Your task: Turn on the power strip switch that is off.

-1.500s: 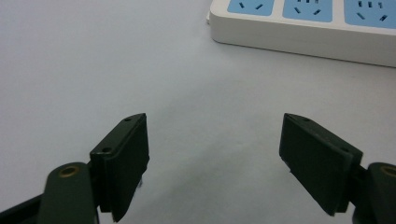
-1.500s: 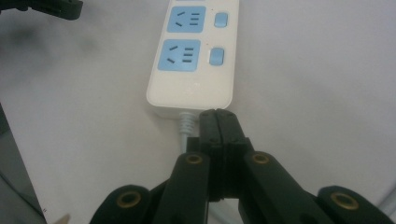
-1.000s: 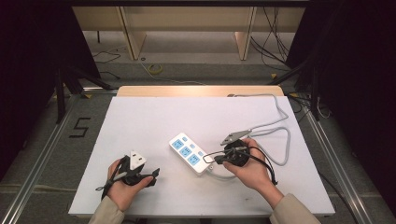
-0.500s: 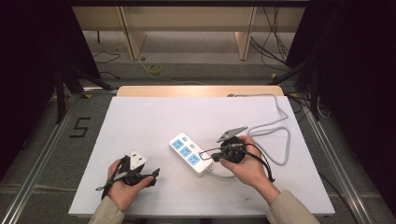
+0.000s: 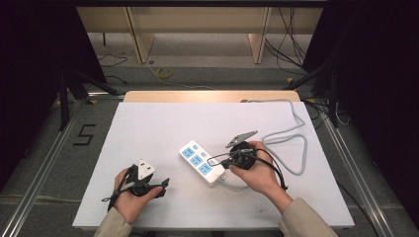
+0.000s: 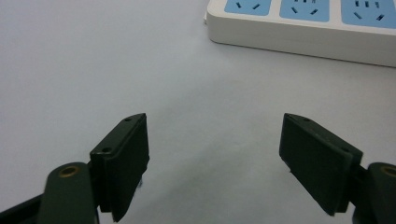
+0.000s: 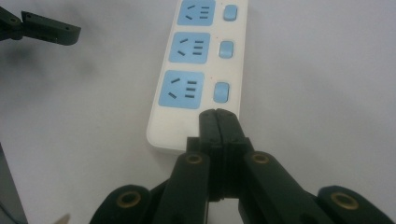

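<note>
A white power strip (image 5: 200, 162) with three blue sockets and three blue switches lies on the table, angled across its middle. My right gripper (image 5: 220, 163) is shut with nothing between its jaws. In the right gripper view its closed tips (image 7: 217, 114) sit over the strip's (image 7: 196, 70) near end, just short of the closest switch (image 7: 221, 92); I cannot tell whether they touch. My left gripper (image 5: 160, 186) rests low at the front left, apart from the strip. Its jaws stand open (image 6: 215, 122) over bare table, and the strip (image 6: 299, 23) lies farther ahead.
The strip's grey cable (image 5: 291, 143) loops over the table's right side and runs off the back edge. The table (image 5: 148, 123) has a white top. One jaw of the left gripper (image 7: 42, 30) shows at the top left of the right gripper view.
My right gripper has edged slightly toward the strip's near end. The left hand has stayed where it was.
</note>
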`<state>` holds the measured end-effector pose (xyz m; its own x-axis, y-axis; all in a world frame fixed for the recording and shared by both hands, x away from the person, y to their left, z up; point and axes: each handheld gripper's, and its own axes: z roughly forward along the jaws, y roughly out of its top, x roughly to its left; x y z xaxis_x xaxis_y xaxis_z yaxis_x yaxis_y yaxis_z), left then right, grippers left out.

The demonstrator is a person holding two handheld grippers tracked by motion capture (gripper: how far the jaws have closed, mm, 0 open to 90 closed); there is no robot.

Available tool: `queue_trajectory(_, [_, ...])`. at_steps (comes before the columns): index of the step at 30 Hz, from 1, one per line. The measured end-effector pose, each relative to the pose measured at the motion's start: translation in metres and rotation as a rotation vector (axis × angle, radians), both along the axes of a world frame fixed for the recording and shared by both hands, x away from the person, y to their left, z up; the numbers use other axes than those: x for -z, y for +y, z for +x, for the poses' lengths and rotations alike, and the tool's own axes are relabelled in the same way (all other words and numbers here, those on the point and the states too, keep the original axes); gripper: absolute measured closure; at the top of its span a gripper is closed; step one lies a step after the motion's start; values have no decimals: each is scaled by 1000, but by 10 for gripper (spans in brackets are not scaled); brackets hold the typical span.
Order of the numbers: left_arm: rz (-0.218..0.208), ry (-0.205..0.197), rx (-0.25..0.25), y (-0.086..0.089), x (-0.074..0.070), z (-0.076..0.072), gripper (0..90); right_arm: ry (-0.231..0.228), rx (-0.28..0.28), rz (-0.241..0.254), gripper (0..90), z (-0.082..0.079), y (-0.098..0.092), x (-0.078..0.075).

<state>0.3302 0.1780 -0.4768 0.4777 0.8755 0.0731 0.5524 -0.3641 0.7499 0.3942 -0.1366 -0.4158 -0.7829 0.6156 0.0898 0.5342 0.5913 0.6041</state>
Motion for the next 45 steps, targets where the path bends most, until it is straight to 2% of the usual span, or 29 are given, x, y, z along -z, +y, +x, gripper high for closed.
queue_trajectory(45, [-4,-7,4,0,-1,0,238,-5,-10,-31,900,26,29,-10])
